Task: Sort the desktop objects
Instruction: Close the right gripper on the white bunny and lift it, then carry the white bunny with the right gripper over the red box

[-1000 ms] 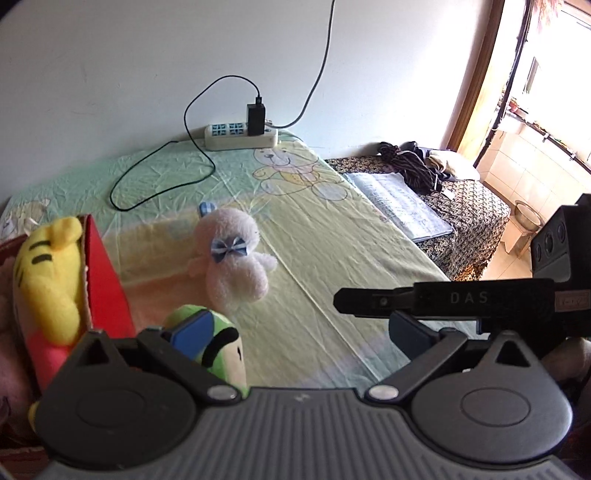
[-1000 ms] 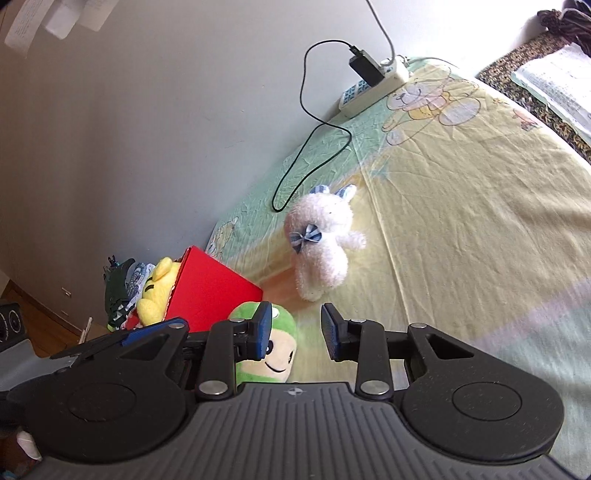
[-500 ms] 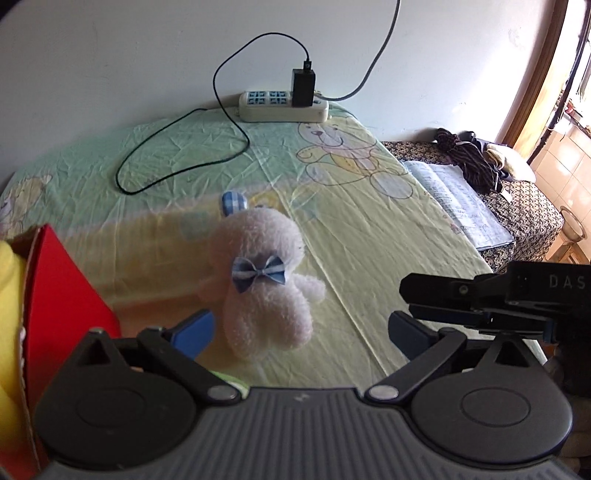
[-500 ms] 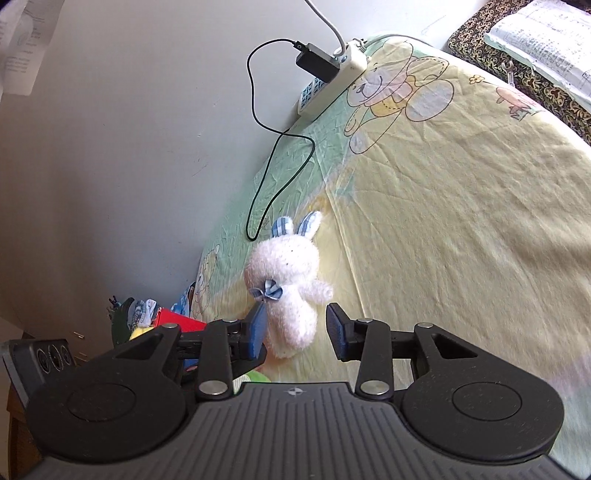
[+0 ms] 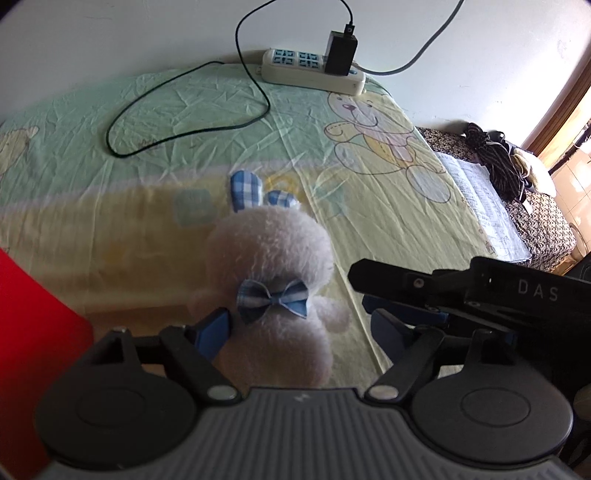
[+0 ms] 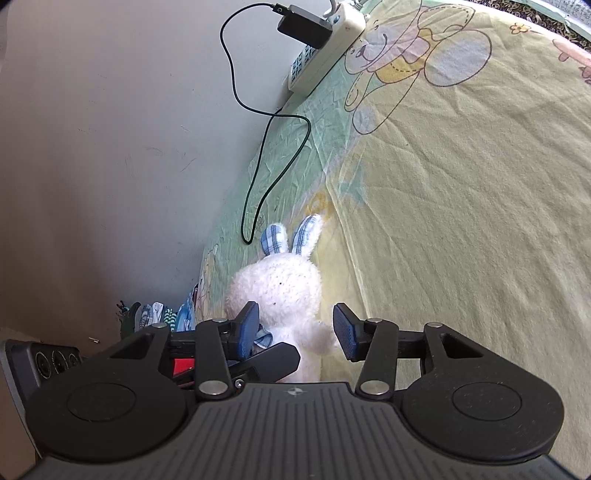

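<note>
From my left wrist camera, my left hand-held gripper [image 5: 299, 326] is spread wide, with its blue pads on either side of the white plush rabbit [image 5: 275, 280]. The left pad [image 5: 214, 326] sits just beside the rabbit's flank below its blue checked bow tie [image 5: 272, 298]; I cannot tell whether it touches. The right pad is well clear of the toy. The rabbit lies on the cartoon-bear sheet [image 5: 369, 206] covering the worktop, its checked ears pointing toward the wall. A red box [image 5: 33, 350] fills the lower left edge. At the far edge, a white power strip [image 5: 314, 70] lies against the wall with a black charger [image 5: 340, 51] plugged in and a black cable [image 5: 184, 107] looping over the sheet. My other tool's black body crosses in from the right.

From my right wrist camera, my right hand-held gripper [image 6: 295, 330] is also open, fairly wide, straddling the same rabbit [image 6: 280, 291] around its lower body. The left finger's pad [image 6: 248, 328] is just beside the fur and the right pad stands a little apart from it. The power strip [image 6: 325, 40] and charger [image 6: 304, 27] sit at the top by the wall.
</note>
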The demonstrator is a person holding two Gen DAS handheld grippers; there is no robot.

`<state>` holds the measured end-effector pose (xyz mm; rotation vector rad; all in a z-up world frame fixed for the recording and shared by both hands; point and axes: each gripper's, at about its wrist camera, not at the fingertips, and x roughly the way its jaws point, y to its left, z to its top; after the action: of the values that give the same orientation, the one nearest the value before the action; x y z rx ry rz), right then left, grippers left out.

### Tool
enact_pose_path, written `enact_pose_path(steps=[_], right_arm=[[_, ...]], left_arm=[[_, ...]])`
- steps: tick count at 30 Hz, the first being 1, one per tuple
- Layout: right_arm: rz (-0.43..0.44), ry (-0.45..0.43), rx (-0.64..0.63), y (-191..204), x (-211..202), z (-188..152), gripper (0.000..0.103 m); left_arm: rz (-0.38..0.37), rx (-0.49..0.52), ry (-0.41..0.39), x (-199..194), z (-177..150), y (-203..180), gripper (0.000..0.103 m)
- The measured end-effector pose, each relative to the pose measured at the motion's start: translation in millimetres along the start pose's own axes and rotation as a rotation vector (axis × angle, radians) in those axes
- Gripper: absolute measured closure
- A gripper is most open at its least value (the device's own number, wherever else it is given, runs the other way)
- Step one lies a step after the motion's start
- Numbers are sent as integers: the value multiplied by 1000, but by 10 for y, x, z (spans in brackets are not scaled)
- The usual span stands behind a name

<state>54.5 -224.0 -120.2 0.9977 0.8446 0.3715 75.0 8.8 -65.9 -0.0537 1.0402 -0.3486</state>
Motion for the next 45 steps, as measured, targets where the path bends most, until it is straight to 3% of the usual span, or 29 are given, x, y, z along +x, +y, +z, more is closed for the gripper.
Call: enact_pose_path(steps=[5,14,18,26,35,45], right_arm=[[25,43,-1,-44,192,31,54],[144,100,60,-153,406,72,61],[164,122,65,-174,411,72,63],[128,149,50,-187,247,63,67],[91,137,56,-258,-219,-8,72],[10,143,36,-258,-661,-401,72]], left_arm=[[25,-27,29,110,70,54,28],[0,-101,47,192,109,185,28],[9,-89,44,186,103,148,28],[28,12,36,140,13,-91,31],[-68,58,59,20,-168,-403,32],[-129,120,99,-196,-619,-683,32]])
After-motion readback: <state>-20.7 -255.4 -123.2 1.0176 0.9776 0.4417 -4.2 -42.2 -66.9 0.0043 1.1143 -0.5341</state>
